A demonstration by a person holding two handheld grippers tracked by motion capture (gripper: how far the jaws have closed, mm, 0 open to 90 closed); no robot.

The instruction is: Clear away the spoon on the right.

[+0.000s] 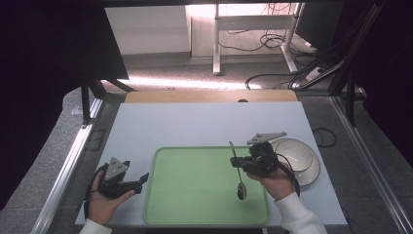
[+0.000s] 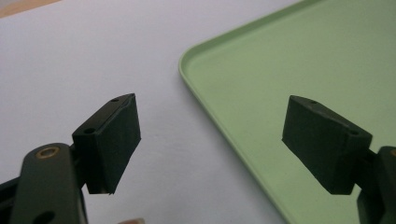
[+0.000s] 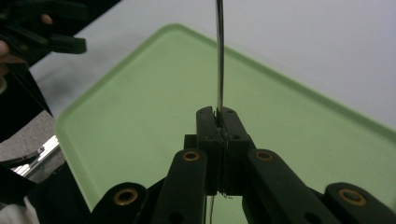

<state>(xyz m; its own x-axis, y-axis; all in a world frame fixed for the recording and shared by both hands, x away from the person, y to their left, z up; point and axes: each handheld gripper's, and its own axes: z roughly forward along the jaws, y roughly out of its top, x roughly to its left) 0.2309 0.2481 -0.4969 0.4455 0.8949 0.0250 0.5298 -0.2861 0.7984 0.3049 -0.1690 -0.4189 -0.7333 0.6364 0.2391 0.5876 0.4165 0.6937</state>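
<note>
A metal spoon is pinched by its handle in the right gripper, above the right part of a green tray; in the high view its bowl end lies toward the person and its handle tip points away, and whether the bowl touches the tray cannot be told. In the right gripper view the jaws are clenched together on the thin handle of the spoon, which rises straight up from between them over the tray. The right hand comes in from a white sleeve. Just right of that gripper a white bowl sits on the table, close beside the tray's right edge and partly hidden by the gripper and its cable. The left gripper is held in the left hand at the tray's left edge, its jaws released and spread wide with nothing between them (the left gripper view shows the gap spanning the rim of the tray, one jaw over the table, the other over the green). Beyond the table lie grey floor, the legs of a white desk and loose black cables.
</note>
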